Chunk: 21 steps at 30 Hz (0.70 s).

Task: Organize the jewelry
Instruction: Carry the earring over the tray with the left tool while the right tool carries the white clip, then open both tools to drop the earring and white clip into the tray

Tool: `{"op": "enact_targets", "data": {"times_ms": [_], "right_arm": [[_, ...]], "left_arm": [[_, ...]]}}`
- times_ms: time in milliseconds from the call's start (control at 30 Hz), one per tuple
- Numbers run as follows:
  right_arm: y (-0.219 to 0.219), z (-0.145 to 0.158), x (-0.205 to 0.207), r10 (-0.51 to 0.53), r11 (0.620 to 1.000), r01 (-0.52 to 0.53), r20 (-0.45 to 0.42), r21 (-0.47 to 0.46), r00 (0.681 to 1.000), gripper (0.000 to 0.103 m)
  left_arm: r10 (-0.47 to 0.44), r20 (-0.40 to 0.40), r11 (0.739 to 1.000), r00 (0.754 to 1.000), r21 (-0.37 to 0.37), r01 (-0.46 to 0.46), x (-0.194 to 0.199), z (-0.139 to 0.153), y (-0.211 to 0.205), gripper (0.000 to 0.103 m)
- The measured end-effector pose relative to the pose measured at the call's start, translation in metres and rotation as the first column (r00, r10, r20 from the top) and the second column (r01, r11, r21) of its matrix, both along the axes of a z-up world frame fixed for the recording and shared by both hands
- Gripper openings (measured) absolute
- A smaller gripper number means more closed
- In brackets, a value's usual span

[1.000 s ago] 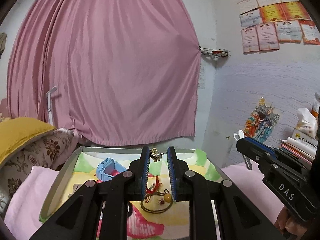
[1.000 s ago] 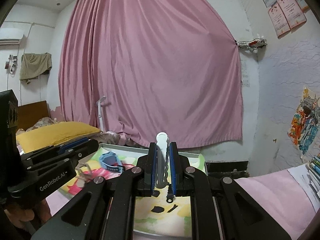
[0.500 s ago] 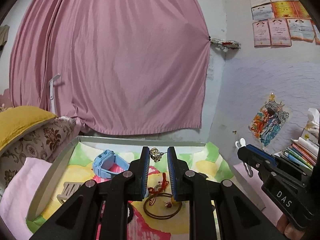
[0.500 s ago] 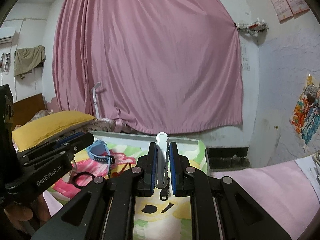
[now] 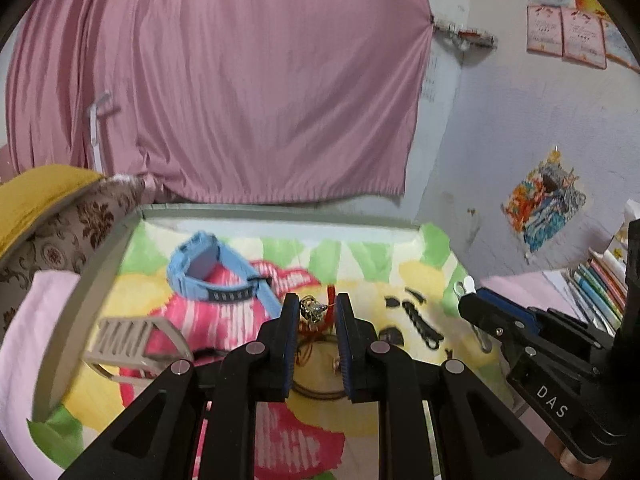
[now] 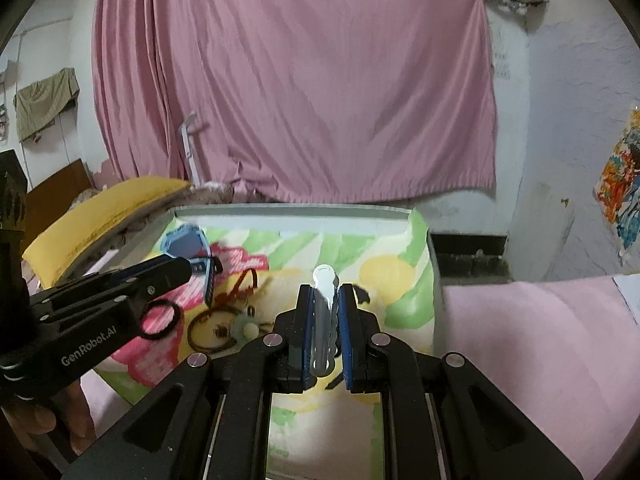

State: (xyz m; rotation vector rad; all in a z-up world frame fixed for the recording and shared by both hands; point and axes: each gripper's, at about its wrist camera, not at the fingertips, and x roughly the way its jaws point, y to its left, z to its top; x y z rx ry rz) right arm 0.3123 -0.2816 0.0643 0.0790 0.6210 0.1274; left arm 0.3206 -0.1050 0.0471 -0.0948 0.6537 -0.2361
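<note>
A grey tray (image 5: 100, 264) lined with a colourful cloth holds the jewelry. My left gripper (image 5: 318, 308) hangs low over it with its jaws slightly apart; a gold charm on a red cord (image 5: 314, 310) sits between the tips, touching or not I cannot tell. A brown bangle (image 5: 316, 388) lies under the fingers. A blue watch (image 5: 216, 268) and a beige hair clip (image 5: 132, 340) lie to the left. My right gripper (image 6: 325, 300) is shut on a silver hair clip (image 6: 324, 316) above the tray's right side. It also shows in the left wrist view (image 5: 470, 300).
Black hair pins (image 5: 420, 320) lie on the cloth at the right. A black ring (image 6: 160, 320) and a green-white charm (image 6: 248, 326) lie near the bangle (image 6: 212, 332). Pink bedding (image 6: 540, 360) surrounds the tray; pillows (image 5: 48, 216) at left, books (image 5: 596, 284) at right.
My left gripper has dropped closer to the tray, and the gold charm now sits between its tips. My right gripper has moved forward over the tray, still holding the silver clip.
</note>
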Motion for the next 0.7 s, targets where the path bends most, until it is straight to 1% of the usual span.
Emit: {"op": "enact_targets", "data": {"times_ms": [233,500,700], "right_arm": [[0.008,-0.016,0.005,0.043,0.999,-0.044,-0.093,-0.003,0.995,0.011],[0.012,-0.020,0.006,0.059,0.998,-0.060,-0.126,-0.004,0.990,0.011],[0.014,-0.024,0.009,0.067,0.998,-0.068,-0.166,-0.001,0.984,0.011]], "left_arm": [[-0.018,-0.081,1.000,0.997,0.017,0.020,0.003,-0.011,-0.002,0.017],[-0.038,-0.149,0.999,0.988,0.022,0.041,0.008,-0.021,-0.006,0.017],[-0.046,-0.177,0.999,0.983,0.018,0.050,0.010,-0.026,-0.005,0.017]]}}
